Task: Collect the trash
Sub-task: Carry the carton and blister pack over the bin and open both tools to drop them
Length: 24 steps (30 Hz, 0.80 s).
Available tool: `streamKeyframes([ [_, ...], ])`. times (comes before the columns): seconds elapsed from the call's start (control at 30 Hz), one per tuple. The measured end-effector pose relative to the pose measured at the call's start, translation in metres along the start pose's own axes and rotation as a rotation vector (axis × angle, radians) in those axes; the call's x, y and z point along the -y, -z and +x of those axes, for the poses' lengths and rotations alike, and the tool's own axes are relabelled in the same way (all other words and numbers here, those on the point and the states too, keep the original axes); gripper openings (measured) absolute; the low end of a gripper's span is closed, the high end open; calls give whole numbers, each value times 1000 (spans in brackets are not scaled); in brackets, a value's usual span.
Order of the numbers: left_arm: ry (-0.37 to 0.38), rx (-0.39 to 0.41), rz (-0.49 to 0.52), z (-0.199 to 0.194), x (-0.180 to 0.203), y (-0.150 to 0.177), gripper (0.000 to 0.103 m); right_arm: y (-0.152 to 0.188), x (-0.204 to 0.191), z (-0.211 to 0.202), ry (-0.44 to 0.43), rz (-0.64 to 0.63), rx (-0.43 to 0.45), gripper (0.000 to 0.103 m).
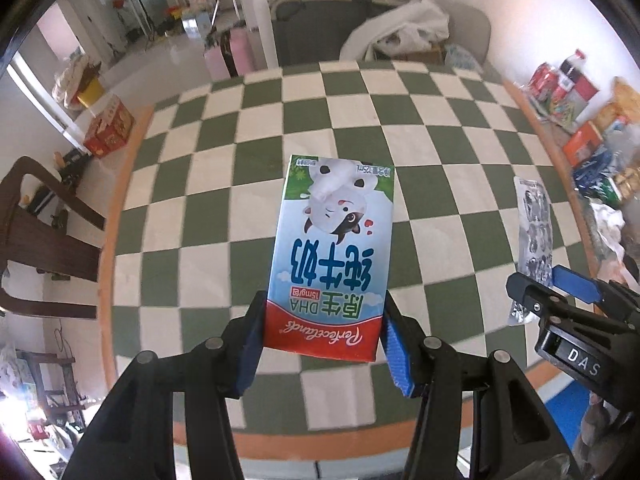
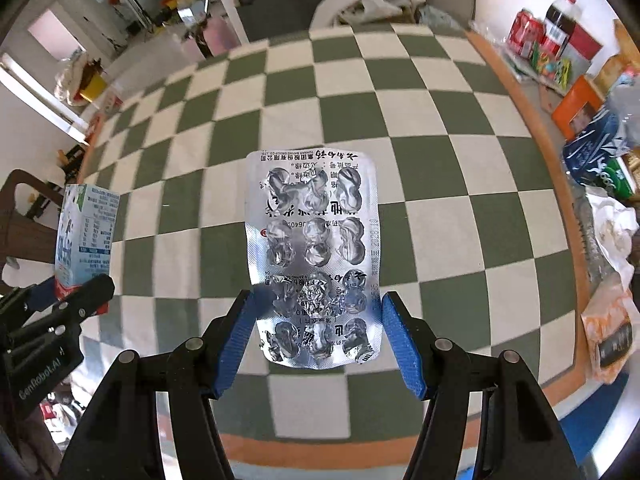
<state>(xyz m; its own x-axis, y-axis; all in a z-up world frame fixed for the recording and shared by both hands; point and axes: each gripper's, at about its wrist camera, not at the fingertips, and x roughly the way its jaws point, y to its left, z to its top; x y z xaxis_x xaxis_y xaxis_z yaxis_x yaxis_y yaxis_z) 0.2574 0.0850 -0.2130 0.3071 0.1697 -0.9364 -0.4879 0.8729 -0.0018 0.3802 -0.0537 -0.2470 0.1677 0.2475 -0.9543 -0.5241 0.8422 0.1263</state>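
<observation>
— Blue pads on the left gripper [image 1: 320, 344] are clamped against both sides of the milk carton [image 1: 332, 256], holding it by its red bottom end, print upside down, up above the green-and-white checked table [image 1: 224, 184].

— And the right gripper [image 2: 316, 332]?

— Its jaws pinch a silver blister pack [image 2: 314, 256], foil side up, pockets crushed open. The pack sticks out forward over the checks, clear of the tabletop.

— Where do the two sit relative to each other?

— Side by side, well apart. From the right wrist view the carton [image 2: 86, 236] shows at the far left. A heap of packets and bottles [image 2: 560, 52] lines the table's right edge.
</observation>
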Motion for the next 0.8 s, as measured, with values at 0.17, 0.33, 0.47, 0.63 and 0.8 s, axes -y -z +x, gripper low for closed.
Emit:
streamKeyframes([
  [0.17, 38, 48, -8, -34, -33, 57, 49, 52, -40, -25, -32, 11, 69, 66],
  [0.33, 89, 14, -32, -50, -77, 138, 49, 135, -72, -49, -63, 54, 100, 66],
  [0.47, 122, -78, -84, -36, -113, 208, 49, 225, -104, -50, -91, 82, 38, 66],
  [0.63, 194, -234, -162, 20, -137, 276, 49, 309, -124, -13, -101, 107, -91, 66],
  [0.8, 227, -345, -255, 122, -148, 324, 49, 370, -126, 72, -97, 128, -206, 66],
])
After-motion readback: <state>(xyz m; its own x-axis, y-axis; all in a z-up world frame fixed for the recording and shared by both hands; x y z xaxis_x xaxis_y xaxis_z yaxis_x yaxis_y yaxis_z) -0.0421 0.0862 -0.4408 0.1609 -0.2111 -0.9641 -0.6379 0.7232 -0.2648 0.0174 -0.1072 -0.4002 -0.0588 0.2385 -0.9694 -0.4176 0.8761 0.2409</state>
